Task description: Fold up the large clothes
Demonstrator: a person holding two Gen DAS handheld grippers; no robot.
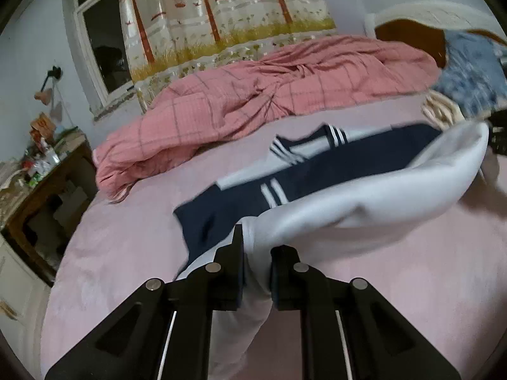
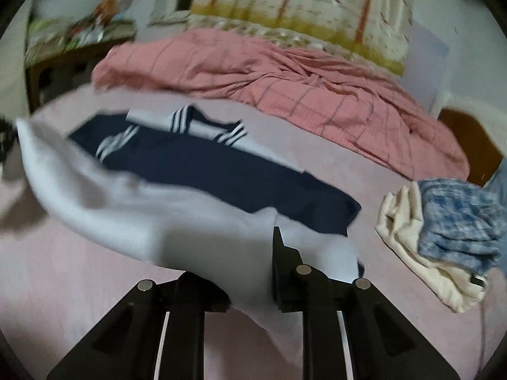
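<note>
Two grippers lift the near hem of a navy and white striped sailor-style garment (image 1: pixel 317 164) off a pink bed sheet (image 1: pixel 126 253).

Your left gripper (image 1: pixel 256 272) and right gripper (image 2: pixel 250 272) are each nearly closed, pinching white cloth; uneven lifting could skew the fold, or the cloth could slip free.

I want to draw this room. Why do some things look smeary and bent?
Right wrist view: motion blur smears the curtain and white garment. Left wrist view: sharper, though the blue cloth at the edge smears. Both: the fisheye lens bends the bed and darkens corners.
</note>
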